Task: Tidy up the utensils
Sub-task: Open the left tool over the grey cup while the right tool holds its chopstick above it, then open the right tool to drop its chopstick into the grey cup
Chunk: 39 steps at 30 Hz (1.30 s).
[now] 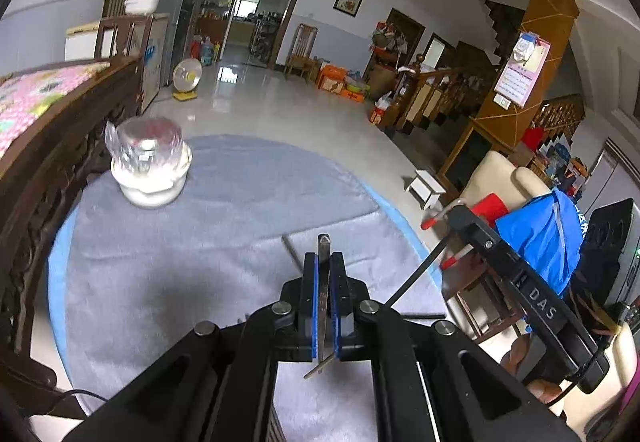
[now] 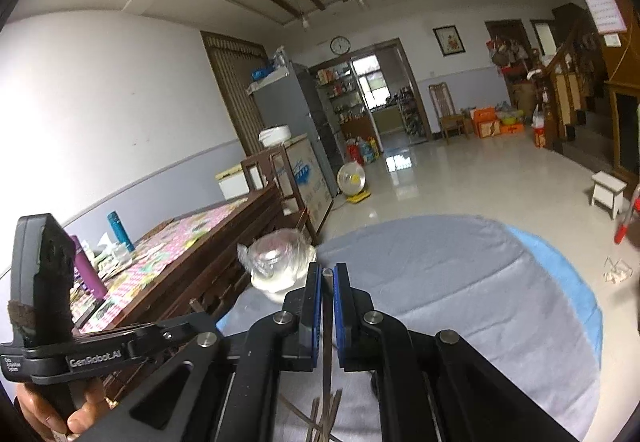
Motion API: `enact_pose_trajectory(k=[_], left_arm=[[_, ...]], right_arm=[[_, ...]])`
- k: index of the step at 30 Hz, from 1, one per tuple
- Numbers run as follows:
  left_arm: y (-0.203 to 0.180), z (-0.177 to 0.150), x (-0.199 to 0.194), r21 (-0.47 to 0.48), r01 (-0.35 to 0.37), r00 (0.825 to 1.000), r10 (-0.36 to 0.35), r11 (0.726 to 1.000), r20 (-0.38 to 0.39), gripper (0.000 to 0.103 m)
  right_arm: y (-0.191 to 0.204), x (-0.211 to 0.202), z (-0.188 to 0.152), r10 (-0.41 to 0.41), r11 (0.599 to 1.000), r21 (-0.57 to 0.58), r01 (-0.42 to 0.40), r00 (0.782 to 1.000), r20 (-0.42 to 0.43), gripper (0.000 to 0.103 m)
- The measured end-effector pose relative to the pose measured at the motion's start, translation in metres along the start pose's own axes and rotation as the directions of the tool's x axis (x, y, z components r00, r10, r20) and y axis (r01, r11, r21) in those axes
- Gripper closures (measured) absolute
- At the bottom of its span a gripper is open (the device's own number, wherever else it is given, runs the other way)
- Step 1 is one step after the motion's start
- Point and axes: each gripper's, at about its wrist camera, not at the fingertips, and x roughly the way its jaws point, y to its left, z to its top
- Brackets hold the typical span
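Observation:
My left gripper (image 1: 323,262) is shut on a metal chopstick (image 1: 322,248) that runs upright between its blue pads, above the grey cloth (image 1: 224,234). My right gripper (image 2: 327,274) is shut on another metal chopstick (image 2: 327,322), also upright between the pads. Several more metal chopsticks (image 2: 320,418) lie on the cloth below the right gripper. A clear glass holder on a white base (image 1: 150,162) stands at the far left of the cloth; in the right wrist view it (image 2: 276,262) is just left of the right gripper's tips. The right gripper's body (image 1: 520,282) shows in the left wrist view.
A dark wooden bench (image 1: 60,146) with a pink patterned cover borders the cloth on the left. A blue round mat edge (image 2: 568,282) shows under the cloth. A white stool (image 2: 608,192) and a cream chair with a blue bag (image 1: 548,234) stand to the right.

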Motion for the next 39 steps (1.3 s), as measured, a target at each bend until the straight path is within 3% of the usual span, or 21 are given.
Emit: enact_pose_trajectory(k=[10, 17, 25, 31, 39], left_arm=[[-0.024, 0.043, -0.011, -0.003, -0.02, 0.989, 0.021, 1.0, 0.143, 0.098], [-0.033, 0.033, 0.027, -0.013, -0.034, 0.993, 0.035, 0.999, 0.109, 0.098], [-0.026, 0.016, 0.049, -0.019, -0.076, 0.994, 0.077, 0.997, 0.082, 0.098], [-0.021, 0.012, 0.05, -0.032, -0.08, 0.991, 0.083, 0.996, 0.106, 0.098], [-0.016, 0.002, 0.05, -0.012, -0.04, 0.996, 0.041, 0.999, 0.074, 0.098]], right_arm=[[-0.021, 0.005, 0.056, -0.124, 0.992, 0.011, 0.124, 0.988, 0.092, 0.096], [-0.035, 0.023, 0.056, -0.214, 0.977, 0.006, 0.214, 0.973, 0.089, 0.096], [-0.047, 0.042, 0.036, -0.251, 0.968, -0.015, 0.251, 0.968, 0.01, 0.096], [-0.048, 0.047, 0.024, -0.26, 0.966, -0.011, 0.26, 0.965, -0.032, 0.096], [-0.051, 0.055, 0.009, -0.225, 0.973, 0.014, 0.229, 0.965, -0.131, 0.095]])
